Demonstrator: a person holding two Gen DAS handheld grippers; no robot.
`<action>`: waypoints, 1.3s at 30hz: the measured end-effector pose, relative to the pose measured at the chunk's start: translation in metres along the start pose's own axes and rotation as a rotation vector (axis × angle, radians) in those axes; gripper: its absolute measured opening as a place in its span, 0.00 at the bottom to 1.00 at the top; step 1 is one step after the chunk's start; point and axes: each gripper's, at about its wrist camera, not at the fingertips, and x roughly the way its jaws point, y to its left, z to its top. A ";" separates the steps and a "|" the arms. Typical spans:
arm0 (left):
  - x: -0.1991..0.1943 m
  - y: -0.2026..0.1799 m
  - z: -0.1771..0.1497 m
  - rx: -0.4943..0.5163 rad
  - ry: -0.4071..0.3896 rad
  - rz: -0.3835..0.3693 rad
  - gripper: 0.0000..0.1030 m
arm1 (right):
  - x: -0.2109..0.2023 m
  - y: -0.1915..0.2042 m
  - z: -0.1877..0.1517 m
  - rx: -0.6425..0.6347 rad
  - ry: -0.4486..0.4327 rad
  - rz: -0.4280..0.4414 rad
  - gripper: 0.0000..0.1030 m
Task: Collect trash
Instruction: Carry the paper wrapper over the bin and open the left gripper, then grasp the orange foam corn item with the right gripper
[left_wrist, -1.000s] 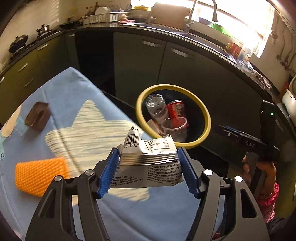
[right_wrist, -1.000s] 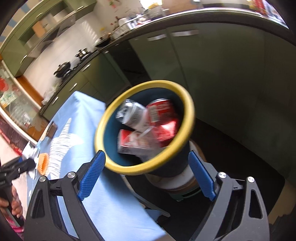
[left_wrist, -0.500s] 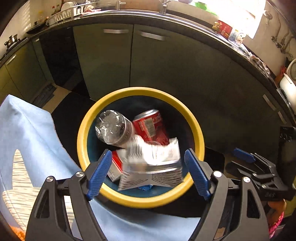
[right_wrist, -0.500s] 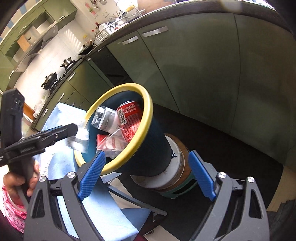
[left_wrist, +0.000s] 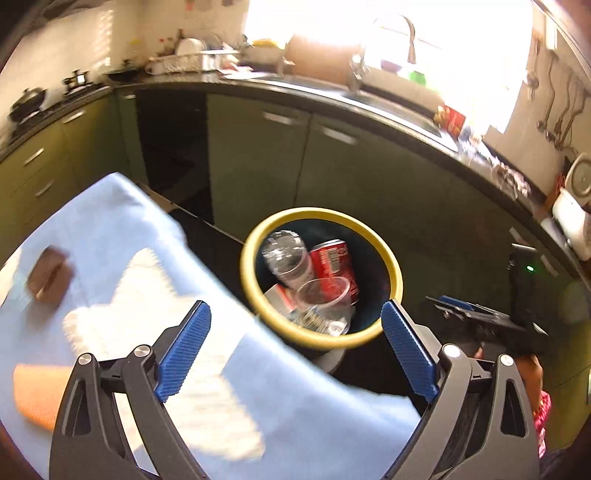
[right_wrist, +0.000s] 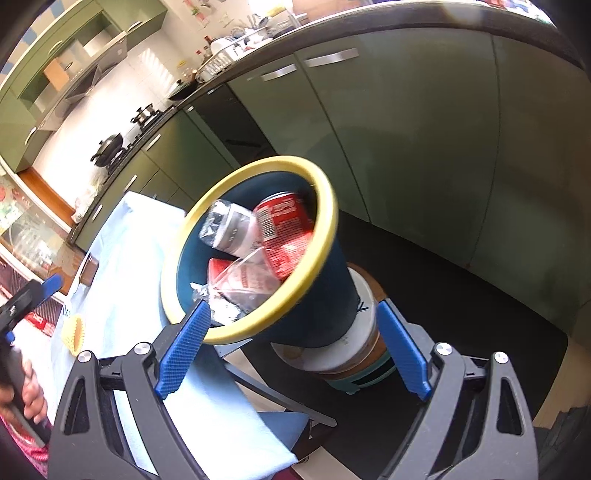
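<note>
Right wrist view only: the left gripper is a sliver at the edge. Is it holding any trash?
Observer: No. The left gripper has nothing between its pads, and its jaws are opening.
Operator: The near side of the bin is covered for me. What lies there?
Observer: A crumpled wrapper with a barcode, inside, beside a clear cup.
Operator: Anything on the blue cloth besides the orange piece?
Observer: A brown piece lies on it, apart from the orange one.

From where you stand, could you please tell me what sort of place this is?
A home kitchen, most likely: green cabinets run under a dark counter, with a sink tap by the window and pots on a stove.
</note>
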 end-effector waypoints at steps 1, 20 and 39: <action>-0.010 0.004 -0.006 -0.008 -0.012 0.008 0.91 | 0.000 0.003 -0.001 -0.007 0.002 0.003 0.84; -0.135 0.157 -0.152 -0.315 -0.163 0.295 0.95 | 0.052 0.174 0.005 -0.456 0.162 0.177 0.84; -0.164 0.236 -0.202 -0.537 -0.219 0.466 0.95 | 0.113 0.380 -0.080 -1.230 0.321 0.435 0.84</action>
